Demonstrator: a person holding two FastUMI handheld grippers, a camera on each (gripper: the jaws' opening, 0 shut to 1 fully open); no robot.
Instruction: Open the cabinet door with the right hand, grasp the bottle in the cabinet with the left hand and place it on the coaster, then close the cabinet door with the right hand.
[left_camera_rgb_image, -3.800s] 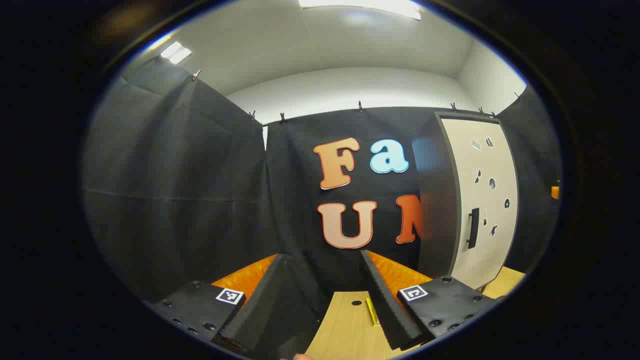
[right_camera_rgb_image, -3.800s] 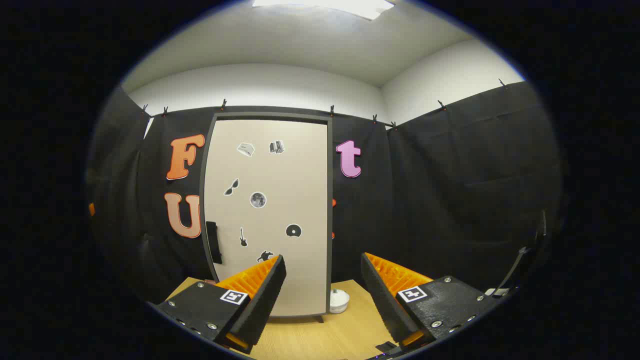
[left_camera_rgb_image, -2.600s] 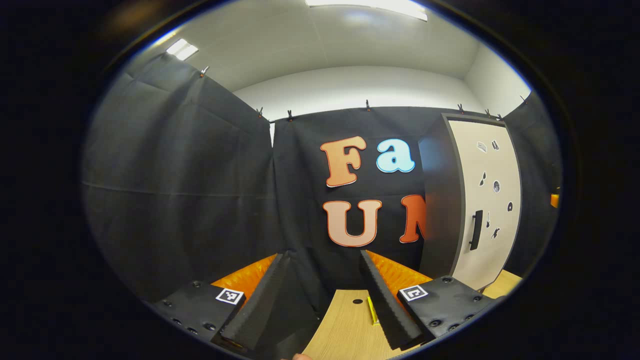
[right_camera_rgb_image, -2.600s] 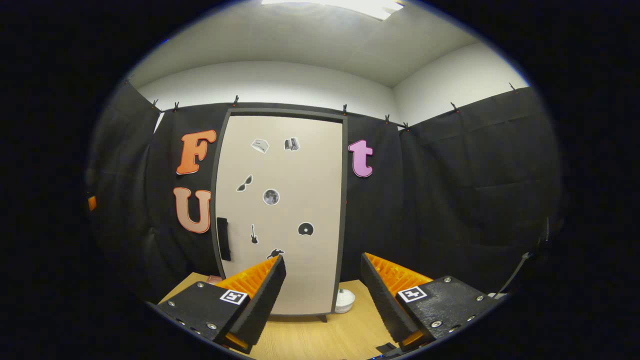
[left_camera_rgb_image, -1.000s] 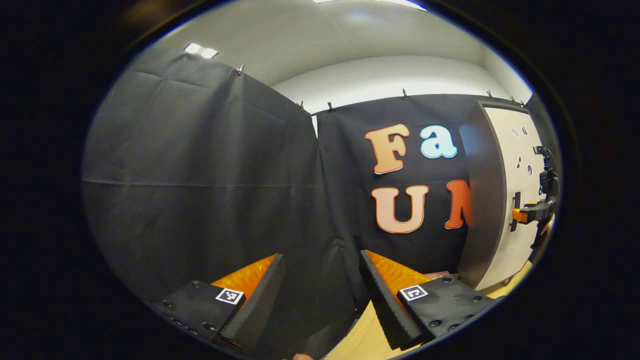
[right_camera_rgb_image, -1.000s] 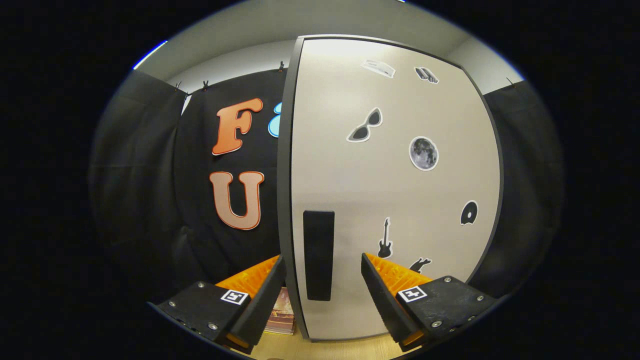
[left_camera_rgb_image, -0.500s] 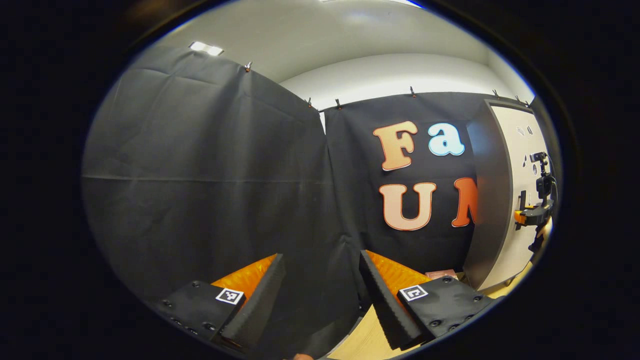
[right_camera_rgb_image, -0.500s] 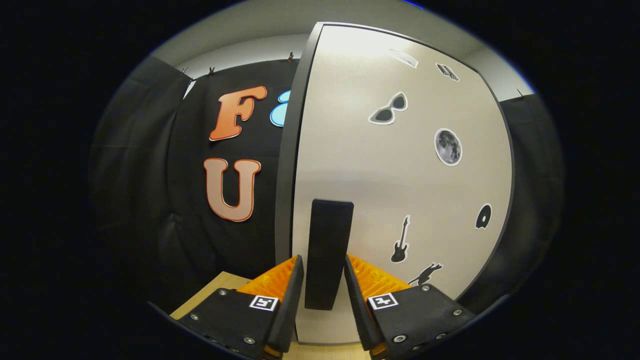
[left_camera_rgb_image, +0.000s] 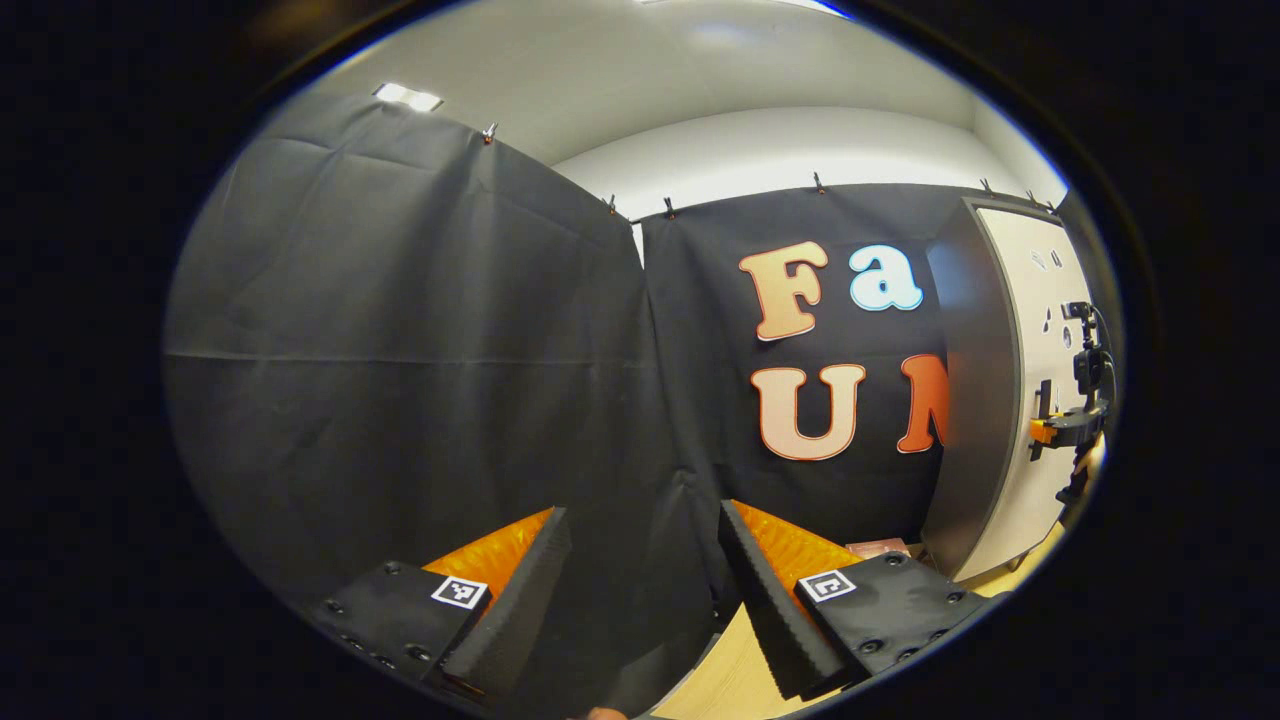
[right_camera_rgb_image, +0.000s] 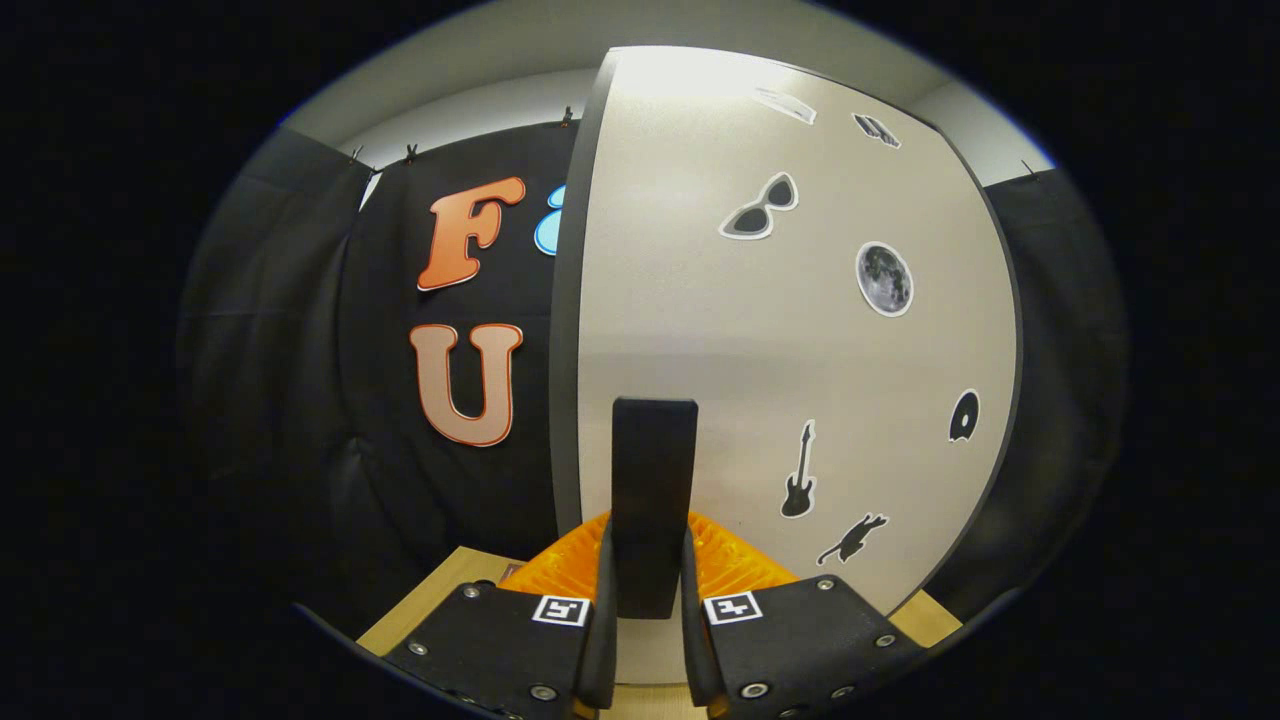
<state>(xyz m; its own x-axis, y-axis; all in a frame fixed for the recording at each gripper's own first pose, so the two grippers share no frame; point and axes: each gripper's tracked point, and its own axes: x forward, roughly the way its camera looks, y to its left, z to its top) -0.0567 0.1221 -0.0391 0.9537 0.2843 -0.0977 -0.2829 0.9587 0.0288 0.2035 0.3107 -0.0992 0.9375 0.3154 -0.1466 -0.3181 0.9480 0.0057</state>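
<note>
The tall cabinet's pale door (right_camera_rgb_image: 800, 350) carries several small stickers and a black upright handle (right_camera_rgb_image: 652, 470) near its left edge. My right gripper (right_camera_rgb_image: 645, 610) is shut on the lower part of that handle, one finger pressing each side. The door looks flush with the dark cabinet frame. In the left gripper view the cabinet (left_camera_rgb_image: 975, 400) stands at the far right, with the right gripper (left_camera_rgb_image: 1065, 425) at its handle. My left gripper (left_camera_rgb_image: 640, 590) is open, holds nothing and faces the black cloth wall. The inside of the cabinet is hidden.
The wooden table (left_camera_rgb_image: 730, 680) shows beneath the left gripper's fingers. A flat reddish-brown object (left_camera_rgb_image: 878, 547) lies on it by the cabinet's left foot. Black cloth walls close in at the left and the back.
The right gripper came up to the door and, over the last half second, its fingers closed fully onto the handle. The left gripper turned leftward earlier and has since barely moved.
</note>
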